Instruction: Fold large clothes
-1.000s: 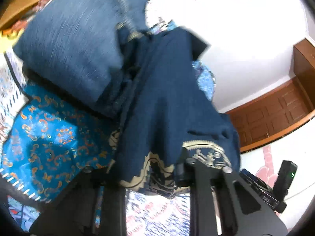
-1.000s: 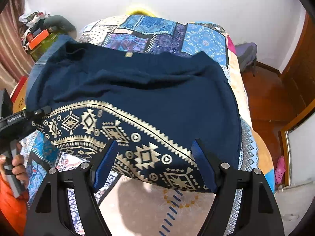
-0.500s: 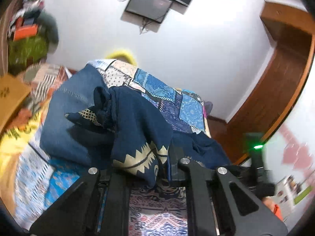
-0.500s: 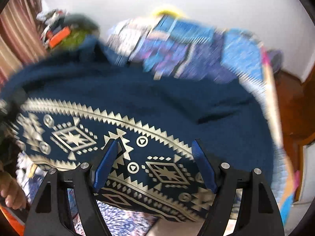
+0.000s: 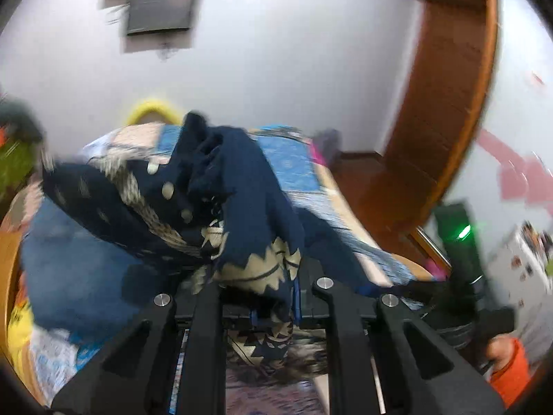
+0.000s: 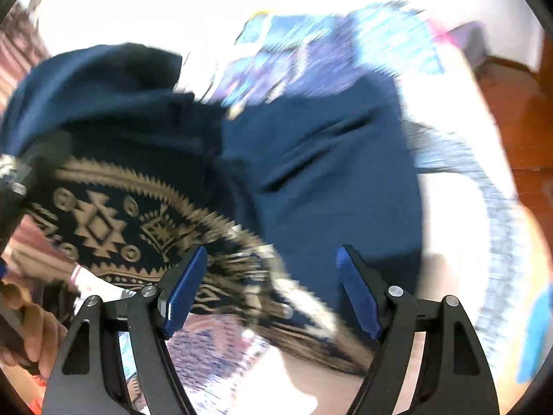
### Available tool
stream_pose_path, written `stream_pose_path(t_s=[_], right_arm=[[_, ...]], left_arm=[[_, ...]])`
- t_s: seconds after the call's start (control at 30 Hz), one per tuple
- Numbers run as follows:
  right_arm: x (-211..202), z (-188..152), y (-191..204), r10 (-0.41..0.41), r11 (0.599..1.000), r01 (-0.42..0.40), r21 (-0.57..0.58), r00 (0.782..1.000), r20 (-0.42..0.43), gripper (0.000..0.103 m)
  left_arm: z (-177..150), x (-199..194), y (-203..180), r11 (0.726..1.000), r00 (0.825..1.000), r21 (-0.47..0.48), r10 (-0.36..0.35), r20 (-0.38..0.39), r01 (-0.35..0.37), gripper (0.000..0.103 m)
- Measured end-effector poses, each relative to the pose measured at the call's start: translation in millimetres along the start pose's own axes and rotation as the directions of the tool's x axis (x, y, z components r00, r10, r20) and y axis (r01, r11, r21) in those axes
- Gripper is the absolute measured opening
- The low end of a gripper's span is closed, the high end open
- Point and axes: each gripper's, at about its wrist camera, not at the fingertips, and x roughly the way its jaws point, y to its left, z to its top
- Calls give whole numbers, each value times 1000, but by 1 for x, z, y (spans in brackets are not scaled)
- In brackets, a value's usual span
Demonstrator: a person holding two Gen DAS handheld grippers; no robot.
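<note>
A large navy garment (image 6: 311,173) with a beige patterned hem lies on the patchwork bed cover (image 6: 328,45). My left gripper (image 5: 257,297) is shut on a corner of that hem. The lifted cloth (image 5: 238,186) hangs bunched right in front of its camera and hides the fingertips. In the right wrist view this raised side folds over at the left, by the left gripper's body (image 6: 13,186). My right gripper (image 6: 271,290) hovers open just above the hem, its blue pads (image 6: 183,290) wide apart with nothing pinched between them.
A blue denim piece (image 5: 69,269) lies on the bed's left side. A wooden door frame (image 5: 449,103) stands to the right, and a screen (image 5: 159,10) hangs on the white wall. A person's hand (image 6: 31,332) holds the left gripper's handle.
My left gripper has risen and rolled, pulling the hem corner up off the bed so the garment's left side bunches and folds over. The right gripper stays open and has shifted over the hem.
</note>
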Motion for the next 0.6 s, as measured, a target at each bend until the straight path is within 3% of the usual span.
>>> stream_pose_path(t_s=[0.1,0.17,0.3,0.43,0.5,0.53,0.57,0.6], right_arm=[[-39,-7,-32,-90,995,87,48,994,68,74],[-57,-14,-50,-131,989,124,81,987,90,74],[-73,-26,-63,-142,985,131,117,986,93,74],[-76,-32,-57,-140,988,130,88,984,112,74],[-78,-30,-57,-127,990,119,71,985,118,74],[-77,-28,-55,-119,992,112,65,985,121,74],[-76,-26,-51,-109,993,102,60,986,126,74],[-76,-24,-49,-100,994,93,57,986,130,74]], left_arm=[[-11,28,-37,993,991,64,-93,-93,99,13],[-31,53,-60,982,973,105,-136,-186,157,13],[-80,100,-72,974,909,109,-141,-391,198,13],[-87,92,-66,977,915,93,-146,-375,194,18],[-86,83,-65,974,908,86,-159,-387,208,28],[-87,75,-68,972,905,87,-167,-390,217,38],[-85,68,-66,972,910,94,-163,-382,214,48],[-84,61,-64,973,918,105,-154,-366,205,51]])
